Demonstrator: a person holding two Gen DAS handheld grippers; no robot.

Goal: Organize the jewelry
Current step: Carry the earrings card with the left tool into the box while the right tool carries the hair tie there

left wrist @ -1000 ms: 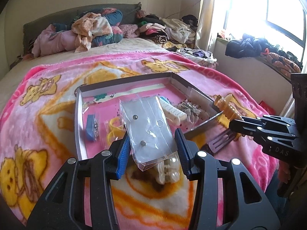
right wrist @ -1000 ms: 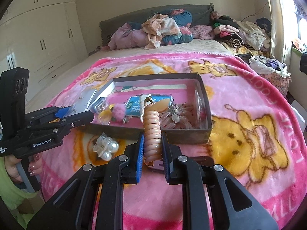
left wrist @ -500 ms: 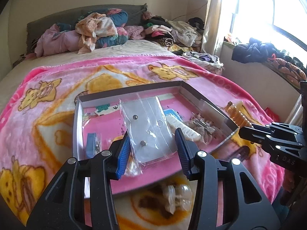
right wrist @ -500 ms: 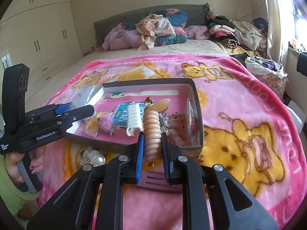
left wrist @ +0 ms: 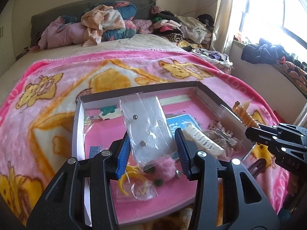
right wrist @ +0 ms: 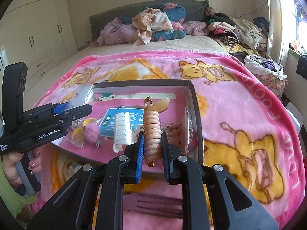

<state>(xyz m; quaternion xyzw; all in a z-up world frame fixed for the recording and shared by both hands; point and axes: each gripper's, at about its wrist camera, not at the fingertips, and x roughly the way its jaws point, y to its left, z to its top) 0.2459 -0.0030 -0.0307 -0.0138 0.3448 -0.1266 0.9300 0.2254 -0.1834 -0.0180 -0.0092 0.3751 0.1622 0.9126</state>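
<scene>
A shallow grey box [left wrist: 77, 126] [right wrist: 197, 115] with a pink floor lies on the pink blanket. My left gripper [left wrist: 152, 151] is shut on a clear bag with an earring card [left wrist: 147, 126], held over the box's near left part. My right gripper [right wrist: 153, 153] is shut on a peach spiral hair clip [right wrist: 152, 132], held upright over the box's near edge; the same clip [left wrist: 244, 115] pokes up at the right of the left wrist view. Inside the box lie a white claw clip [right wrist: 120, 132], a blue card [right wrist: 110, 124], a pink pompom [left wrist: 167, 169] and yellow rings in a bag [left wrist: 134, 184].
A dark purple comb [right wrist: 153, 205] lies on the blanket [right wrist: 239, 115] just under the right gripper. Piles of clothes [right wrist: 153, 25] fill the head of the bed and the window side. White wardrobes [right wrist: 36, 30] stand at the left. A hand [right wrist: 11, 166] grips the left tool's handle.
Both grippers have moved forward over the box with their loads still held. The pearl cluster that lay before the box has dropped out of sight beneath them.
</scene>
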